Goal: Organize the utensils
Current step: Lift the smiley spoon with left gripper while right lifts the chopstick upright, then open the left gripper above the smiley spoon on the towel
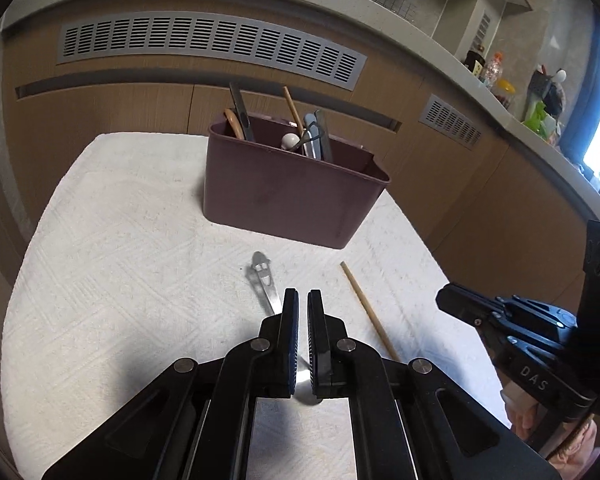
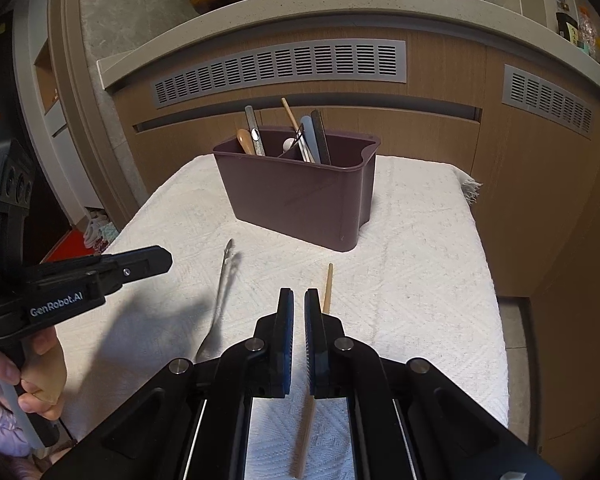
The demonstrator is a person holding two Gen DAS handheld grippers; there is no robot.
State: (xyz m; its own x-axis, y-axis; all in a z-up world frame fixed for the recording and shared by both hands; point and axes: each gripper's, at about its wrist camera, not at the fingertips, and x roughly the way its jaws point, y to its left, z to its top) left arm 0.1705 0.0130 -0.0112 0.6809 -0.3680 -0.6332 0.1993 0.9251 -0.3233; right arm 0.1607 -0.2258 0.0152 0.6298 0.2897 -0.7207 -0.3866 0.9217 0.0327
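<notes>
Your left gripper (image 1: 303, 304), jaws nearly closed and empty, hangs over the spoon (image 1: 263, 280), whose handle runs forward toward the bin (image 1: 292, 196).

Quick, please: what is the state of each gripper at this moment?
Left gripper: nearly closed, holding nothing; the metal spoon lies on the cloth beneath it.
Right gripper: nearly closed, holding nothing; the wooden chopstick lies beneath it.
</notes>
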